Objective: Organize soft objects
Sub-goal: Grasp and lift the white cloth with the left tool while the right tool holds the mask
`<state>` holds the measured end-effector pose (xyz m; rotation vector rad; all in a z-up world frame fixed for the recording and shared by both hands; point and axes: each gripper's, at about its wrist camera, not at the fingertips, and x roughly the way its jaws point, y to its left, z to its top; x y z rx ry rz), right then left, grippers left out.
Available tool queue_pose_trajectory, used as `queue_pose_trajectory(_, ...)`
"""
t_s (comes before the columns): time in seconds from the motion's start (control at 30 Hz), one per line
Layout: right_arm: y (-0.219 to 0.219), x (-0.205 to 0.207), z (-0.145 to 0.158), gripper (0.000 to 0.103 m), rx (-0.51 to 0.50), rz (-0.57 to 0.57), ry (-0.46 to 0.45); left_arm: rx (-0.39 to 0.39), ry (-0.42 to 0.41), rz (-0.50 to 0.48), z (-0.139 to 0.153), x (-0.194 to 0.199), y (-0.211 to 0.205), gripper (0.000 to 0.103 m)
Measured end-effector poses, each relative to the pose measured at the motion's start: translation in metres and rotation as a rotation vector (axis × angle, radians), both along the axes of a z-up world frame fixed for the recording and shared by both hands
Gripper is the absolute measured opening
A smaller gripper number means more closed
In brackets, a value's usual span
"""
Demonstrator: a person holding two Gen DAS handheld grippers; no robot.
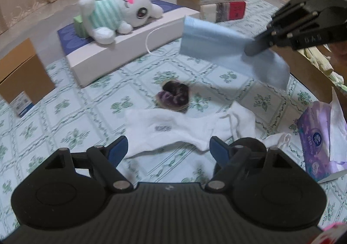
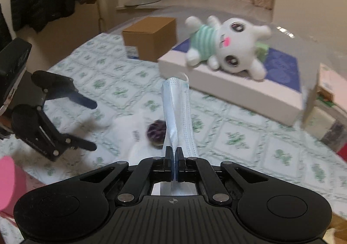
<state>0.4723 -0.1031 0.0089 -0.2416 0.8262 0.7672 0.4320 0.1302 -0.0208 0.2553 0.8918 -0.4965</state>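
The right gripper (image 2: 175, 152) has its jaws pinched tight on a pale blue pleated face mask (image 1: 219, 42), which hangs in the air above the green-patterned tablecloth (image 1: 76, 118), short of the flat white box with the dark blue top (image 1: 130, 48). That box is the landmark: a white plush bunny in a mint-striped shirt (image 1: 121, 11) already lies on it, so I judge it the collecting spot and the mask is bound there.

To do this well, carry the mask high enough that its trailing end and the white ear loop (image 1: 151, 42) clear the near wall of the box. Aim for the bare blue patch beside the bunny, lower until the cloth rests, then release; dropping from height risks it sliding off the edge.

The left gripper (image 1: 169, 148) hovers wide open and empty, on the near side of the box, just above a white sock with a small printed mark (image 1: 173, 129). Between sock and box sits a dark purple scrunchie (image 1: 175, 96). Those look like the next pickups.
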Motion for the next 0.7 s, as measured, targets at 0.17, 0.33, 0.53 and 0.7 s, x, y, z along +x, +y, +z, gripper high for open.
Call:
queue_pose_trajectory(0.17, -0.010, -0.001, -0.008, 0.001, -0.046, -0.028, -0.007, -0.028, 0.088, -0.044, -0.015, 0.016, -0.019, 0.080)
queue_pose_trajectory(0.33, -0.022, 0.003, -0.022, 0.001, -0.057, -0.050, 0.006, -0.024, 0.183, -0.075, -0.032, 0.037, -0.043, 0.081)
queue_pose_trajectory(0.53, -0.036, 0.008, -0.035, 0.001, -0.066, -0.077, 0.018, 0.001, 0.253, -0.125, -0.044, 0.054, -0.070, 0.083)
queue_pose_trajectory(0.7, -0.046, 0.012, -0.042, 0.001, -0.064, -0.093, 0.029, 0.069, 0.295, -0.173, -0.055, 0.057, -0.094, 0.084)
